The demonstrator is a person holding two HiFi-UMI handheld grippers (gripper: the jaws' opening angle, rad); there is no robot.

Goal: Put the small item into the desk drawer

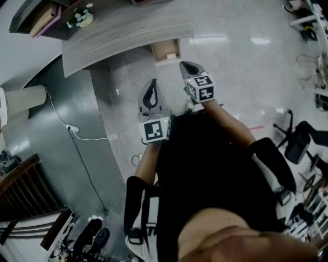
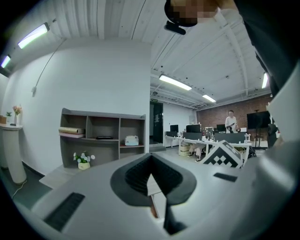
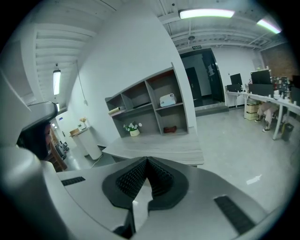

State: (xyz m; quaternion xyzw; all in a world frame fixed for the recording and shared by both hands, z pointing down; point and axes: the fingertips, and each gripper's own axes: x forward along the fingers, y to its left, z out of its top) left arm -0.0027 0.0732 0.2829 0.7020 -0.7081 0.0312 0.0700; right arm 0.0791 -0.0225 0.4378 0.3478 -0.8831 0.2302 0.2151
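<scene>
Brown inside and pale at the rim, the desk drawer (image 1: 166,50) stands pulled out from under the near edge of the grey wood-grain desk (image 1: 123,30). The small item itself cannot be made out in any view. The drawer's inside is too small in the head view to show whether anything lies in it, and nothing small shows on the bare part of the desktop.

Neither tong carries it. The left gripper (image 1: 152,87) has its jaws brought together tip to tip with nothing between the ribbed pads, and the right gripper (image 1: 188,67) is closed and empty in the same way. Both are held out in front of the person, side by side, pointing towards the drawer but short of it. The right one is nearer the drawer.

Further out, a shelf unit (image 1: 46,15) with a small pot of white flowers (image 1: 81,19) sits at the far end of the desk.

Judging by the empty tongs and the open drawer, the sensible next step is to check the drawer's contents from closer in. If the item is there, the flat of one closed gripper pressed squarely on the drawer front should slide it shut without skewing it. If not, the item must first be found, the jaws opened before the approach, and the pads closed on it across its narrow side.
</scene>
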